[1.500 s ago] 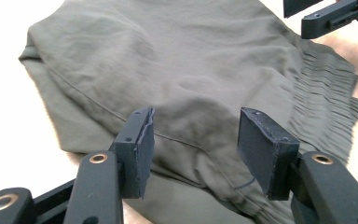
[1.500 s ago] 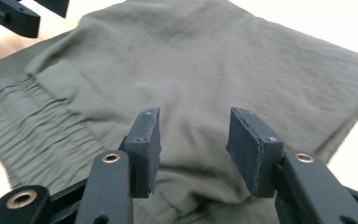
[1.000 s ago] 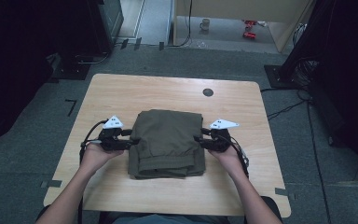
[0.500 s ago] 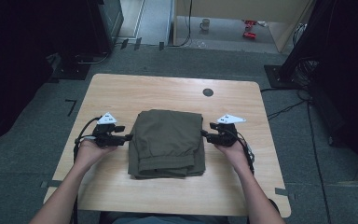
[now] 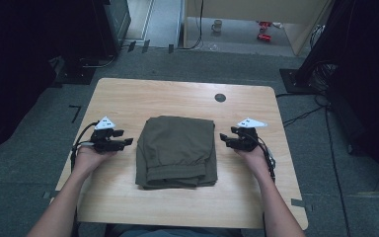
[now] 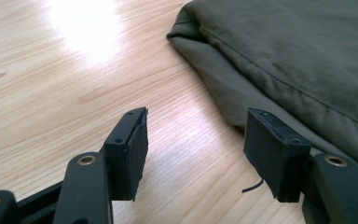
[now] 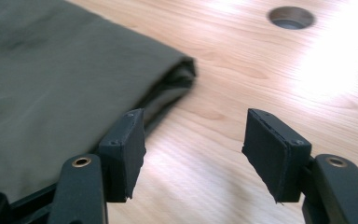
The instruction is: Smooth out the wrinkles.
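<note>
A folded olive-green garment (image 5: pixel 177 150) lies flat in the middle of the wooden table (image 5: pixel 128 101). My left gripper (image 5: pixel 124 143) rests low just off its left edge, open, with bare wood between the pads; in the left gripper view (image 6: pixel 198 130) the garment's folded edge (image 6: pixel 298 51) lies just ahead and to the right. My right gripper (image 5: pixel 224 138) sits off the right edge, apart from the cloth. Its jaws have just been opening, with nothing between them. The right gripper view (image 7: pixel 193 133) has the garment (image 7: pixel 51 79) at left, behind the left pad.
A round cable hole (image 5: pixel 220 97) sits in the table's far right part, also ahead in the right gripper view (image 7: pixel 291 16). Dark stands and cables flank the table on the floor. A mug (image 5: pixel 217 24) stands far off on the floor.
Both hands have drawn sideways away from the garment's edges, left gripper leftward, right gripper rightward. The garment has stayed put.
</note>
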The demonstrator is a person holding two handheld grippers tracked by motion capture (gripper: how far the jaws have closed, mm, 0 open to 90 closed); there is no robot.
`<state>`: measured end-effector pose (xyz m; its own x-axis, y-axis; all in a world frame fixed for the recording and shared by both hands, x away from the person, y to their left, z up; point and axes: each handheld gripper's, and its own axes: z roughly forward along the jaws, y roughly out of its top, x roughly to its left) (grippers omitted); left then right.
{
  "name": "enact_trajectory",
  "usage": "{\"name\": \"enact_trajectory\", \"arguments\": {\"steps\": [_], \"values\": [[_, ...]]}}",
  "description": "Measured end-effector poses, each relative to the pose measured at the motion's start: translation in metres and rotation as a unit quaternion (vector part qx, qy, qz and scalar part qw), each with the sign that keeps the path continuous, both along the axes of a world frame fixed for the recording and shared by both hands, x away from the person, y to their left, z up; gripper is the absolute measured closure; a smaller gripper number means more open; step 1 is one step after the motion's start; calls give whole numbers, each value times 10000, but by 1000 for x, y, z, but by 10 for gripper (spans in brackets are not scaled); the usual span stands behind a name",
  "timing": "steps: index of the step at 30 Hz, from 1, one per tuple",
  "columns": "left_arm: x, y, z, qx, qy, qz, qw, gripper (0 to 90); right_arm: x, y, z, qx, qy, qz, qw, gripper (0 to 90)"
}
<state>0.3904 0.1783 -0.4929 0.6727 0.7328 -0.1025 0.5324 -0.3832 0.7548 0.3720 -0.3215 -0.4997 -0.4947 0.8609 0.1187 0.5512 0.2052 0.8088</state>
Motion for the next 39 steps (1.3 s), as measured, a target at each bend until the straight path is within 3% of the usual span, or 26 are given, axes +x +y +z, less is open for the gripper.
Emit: {"name": "enact_trajectory", "arguments": {"steps": [5,19,24,28,32,34,36,39], "values": [[5,8,-4,40,53,108,9999,400,5,-13,-2,9,24,-223,9997,382],[11,27,-16,345,158,339,9987,391,12,-35,-13,-161,124,-497,9986,361],[12,33,-16,304,145,417,9986,388,14,-43,-17,-310,268,-627,9972,359],[11,33,-18,390,29,422,9983,380,16,-49,-21,-402,360,-717,9960,349],[10,33,-19,447,-74,388,9982,367,16,-52,-23,-429,309,-744,9958,330],[9,32,-20,505,-159,391,9978,365,16,-51,-24,-561,262,-720,9955,293],[7,34,-23,401,-268,398,9980,354,17,-51,-24,-606,299,-782,9946,250],[6,34,-23,420,-257,436,9978,340,18,-51,-24,-620,300,-769,9947,238]]}}
